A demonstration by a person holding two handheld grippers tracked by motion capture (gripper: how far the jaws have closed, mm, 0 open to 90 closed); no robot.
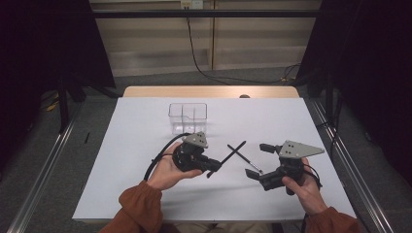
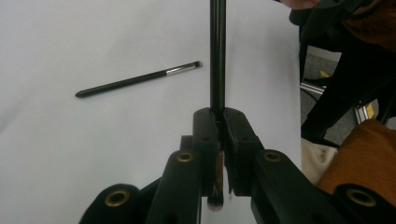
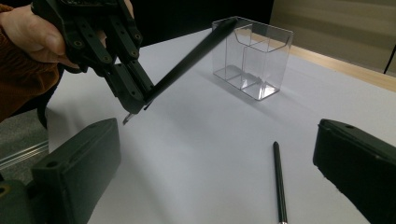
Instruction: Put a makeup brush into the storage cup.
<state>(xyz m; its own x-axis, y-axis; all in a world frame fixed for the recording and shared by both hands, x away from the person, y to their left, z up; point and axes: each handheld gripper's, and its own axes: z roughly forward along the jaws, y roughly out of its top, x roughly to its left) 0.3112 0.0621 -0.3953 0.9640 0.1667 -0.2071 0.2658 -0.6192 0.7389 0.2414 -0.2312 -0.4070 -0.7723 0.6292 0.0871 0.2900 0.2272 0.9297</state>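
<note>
A: What do the left tongs (image 1: 210,164) have hold of?

B: A thin black makeup brush (image 2: 217,56). In the left gripper view the jaws are clenched on it close to the bristle end, with the little tuft poking out behind them and the long handle running straight ahead. From the right gripper view it is lifted off the counter (image 1: 141,145), its handle slanting up toward the clear organizer box (image 3: 252,58).

A: Why grip it so near the bristles?

B: My guess is that it leaves the whole handle free to lead. If the brush is meant for the box, the handle end goes in first and the bristles end up on top.

A: And the right tongs (image 3: 219,168)?

B: Released, jaws spread wide. The second brush (image 3: 279,182) lies flat on the counter between them in the right gripper view, near the right jaw, not touched yet. From above, the right tongs sit just beside that brush, so I would say they are lined up to take it.

A: Where is the box in all this?

B: Standing upright farther back on the counter, with a divider inside making compartments. It looks empty. The lifted brush is well short of its opening.

A: Any risk?

B: The handle tip could catch the box rim rather than drop inside, since the walls are clear and hard to judge.
</note>
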